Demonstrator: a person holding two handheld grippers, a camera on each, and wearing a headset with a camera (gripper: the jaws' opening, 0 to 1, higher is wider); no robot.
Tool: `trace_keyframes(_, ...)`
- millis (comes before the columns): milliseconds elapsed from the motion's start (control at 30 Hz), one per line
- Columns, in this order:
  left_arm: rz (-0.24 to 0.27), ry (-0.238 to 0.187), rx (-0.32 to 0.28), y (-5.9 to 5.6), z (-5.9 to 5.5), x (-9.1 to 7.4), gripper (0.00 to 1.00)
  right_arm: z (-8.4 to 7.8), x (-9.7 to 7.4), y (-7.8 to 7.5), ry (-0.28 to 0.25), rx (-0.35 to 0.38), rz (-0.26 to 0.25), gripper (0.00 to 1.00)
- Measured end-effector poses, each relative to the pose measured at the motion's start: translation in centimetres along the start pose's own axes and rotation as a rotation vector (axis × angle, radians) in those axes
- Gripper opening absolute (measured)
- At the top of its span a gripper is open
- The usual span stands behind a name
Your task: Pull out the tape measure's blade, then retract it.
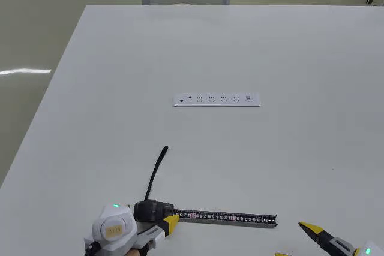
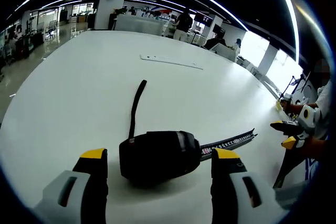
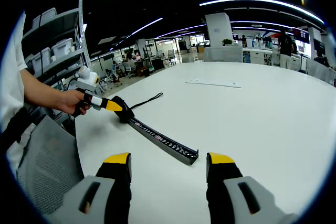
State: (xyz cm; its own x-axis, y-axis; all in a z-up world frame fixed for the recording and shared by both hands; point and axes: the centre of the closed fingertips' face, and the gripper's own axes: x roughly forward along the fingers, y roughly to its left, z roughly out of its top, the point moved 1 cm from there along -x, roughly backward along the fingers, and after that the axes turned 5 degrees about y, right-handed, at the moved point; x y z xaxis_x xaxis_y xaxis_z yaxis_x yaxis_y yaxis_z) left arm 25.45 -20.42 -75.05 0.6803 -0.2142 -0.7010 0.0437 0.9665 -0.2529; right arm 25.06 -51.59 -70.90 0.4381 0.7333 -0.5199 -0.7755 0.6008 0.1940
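the black, rounded tape measure case (image 1: 153, 211) lies on the white table (image 1: 300, 160), well apart from the long white power strip (image 1: 216, 99), on the strip's near side and below its left end in the head view. the case's thin black wrist strap (image 1: 157, 169) trails from it towards the strip. the dark, numbered blade (image 1: 231, 217) is out of the case and lies flat, roughly parallel to the strip's long edge, with its tip below the strip's right end.

the left gripper (image 2: 160, 154) has its yellow-tipped jaws apart on either side of the case, with a gap showing on each side, so it is not clamped. the right gripper (image 3: 168, 158) is also spread wide and holds nothing; the blade's tip lies just ahead of it.

the pull-out looks done. the retraction is left: the blade has to go back into the case, probably by freeing its lock.
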Motion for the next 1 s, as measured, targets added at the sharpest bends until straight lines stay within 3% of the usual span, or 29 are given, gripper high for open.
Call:
trace_keyframes(233,0.035,-0.006,-0.015,-0.11,-0.24,0.3,0.79,-0.02,0.15,-0.01,0.001,0.006,0.007,0.58)
trace_keyframes(500,0.071,-0.041,-0.032,0.05,-0.03,0.43,0.76,0.05,0.22,-0.09,-0.003,0.015,0.01,0.57)
trace_keyframes(833,0.085,-0.072,-0.032,-0.28,-0.21,0.67,0.73,-0.09,0.04,-0.15,-0.001,0.024,0.007,0.57)
trace_keyframes(1000,0.106,-0.084,-0.053,0.17,-0.06,0.83,0.73,-0.31,-0.07,-0.32,0.002,0.026,0.005,0.57)
